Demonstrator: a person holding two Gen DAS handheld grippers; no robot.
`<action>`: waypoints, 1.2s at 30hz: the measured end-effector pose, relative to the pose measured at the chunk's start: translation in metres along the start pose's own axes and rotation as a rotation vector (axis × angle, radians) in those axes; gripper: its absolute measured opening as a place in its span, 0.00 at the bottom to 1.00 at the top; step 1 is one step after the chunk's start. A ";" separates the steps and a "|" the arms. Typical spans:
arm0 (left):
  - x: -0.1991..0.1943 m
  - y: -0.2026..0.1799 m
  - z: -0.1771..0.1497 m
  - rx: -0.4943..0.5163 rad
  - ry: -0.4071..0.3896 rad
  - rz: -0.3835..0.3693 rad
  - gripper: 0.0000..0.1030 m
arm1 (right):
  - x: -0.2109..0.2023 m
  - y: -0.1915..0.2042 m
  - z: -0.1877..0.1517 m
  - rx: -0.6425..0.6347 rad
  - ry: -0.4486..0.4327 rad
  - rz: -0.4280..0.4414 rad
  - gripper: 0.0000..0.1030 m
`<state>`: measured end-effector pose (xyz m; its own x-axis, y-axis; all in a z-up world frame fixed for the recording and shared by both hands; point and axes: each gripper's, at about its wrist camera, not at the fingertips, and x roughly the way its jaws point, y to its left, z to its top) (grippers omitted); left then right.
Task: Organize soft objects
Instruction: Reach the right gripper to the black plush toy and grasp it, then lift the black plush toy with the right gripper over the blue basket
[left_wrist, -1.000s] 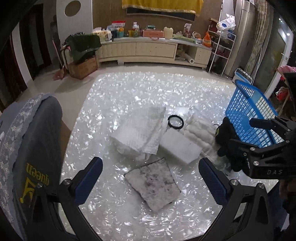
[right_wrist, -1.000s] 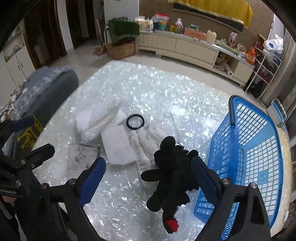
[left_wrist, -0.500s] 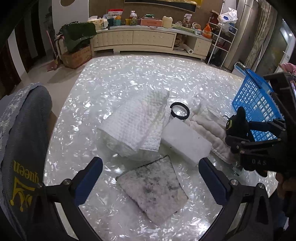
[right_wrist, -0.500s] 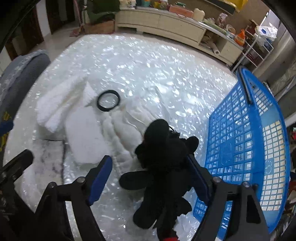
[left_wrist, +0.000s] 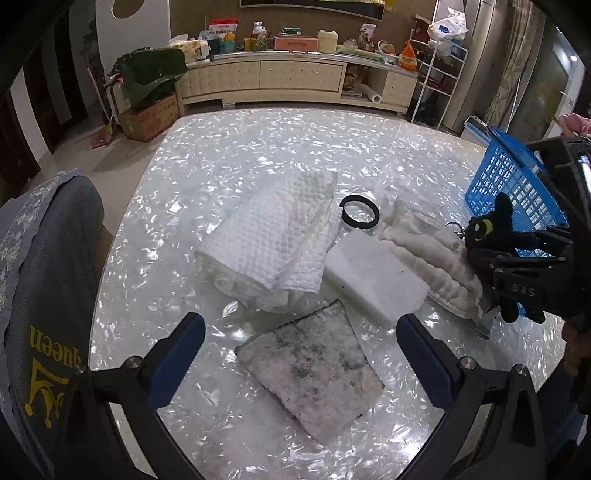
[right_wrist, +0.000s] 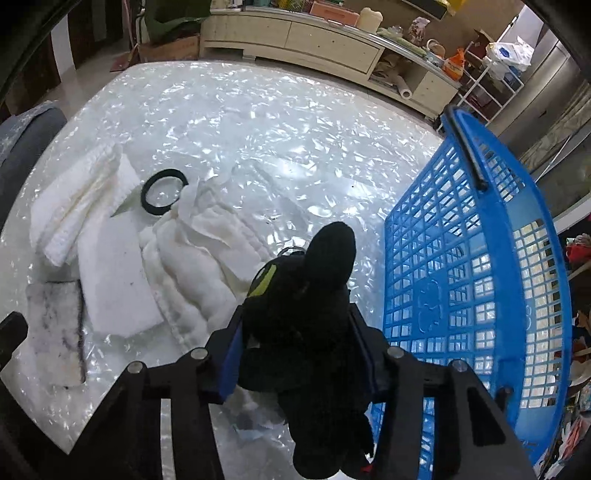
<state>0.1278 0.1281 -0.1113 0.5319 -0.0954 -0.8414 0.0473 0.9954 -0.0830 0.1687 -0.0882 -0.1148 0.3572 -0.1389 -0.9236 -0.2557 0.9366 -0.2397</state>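
Note:
My right gripper is shut on a black plush toy, held just left of the blue basket; the toy also shows in the left wrist view. My left gripper is open and empty above a dirty grey sponge pad. On the table lie a white waffle towel, a white foam block, a white quilted cloth and a black ring.
The table has a shiny pearl-white top. A grey chair back stands at its left edge. A long cabinet with clutter stands across the room. A white wire shelf rack is at far right.
My right gripper has closed on the black plush toy and lifted it beside the basket. My left gripper has moved closer over the grey pad and stayed open.

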 end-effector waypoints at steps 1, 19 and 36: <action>-0.002 0.000 0.000 0.000 -0.005 0.003 1.00 | -0.005 0.000 -0.001 0.000 -0.011 0.004 0.47; -0.040 -0.009 -0.010 0.009 -0.019 0.032 1.00 | -0.093 -0.016 -0.023 -0.040 -0.156 0.217 0.47; -0.053 -0.030 -0.006 0.037 -0.008 0.064 1.00 | -0.135 -0.107 -0.030 0.055 -0.254 0.295 0.47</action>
<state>0.0931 0.1037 -0.0680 0.5413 -0.0321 -0.8402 0.0445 0.9990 -0.0095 0.1207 -0.1796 0.0269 0.4885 0.2164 -0.8453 -0.3344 0.9412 0.0477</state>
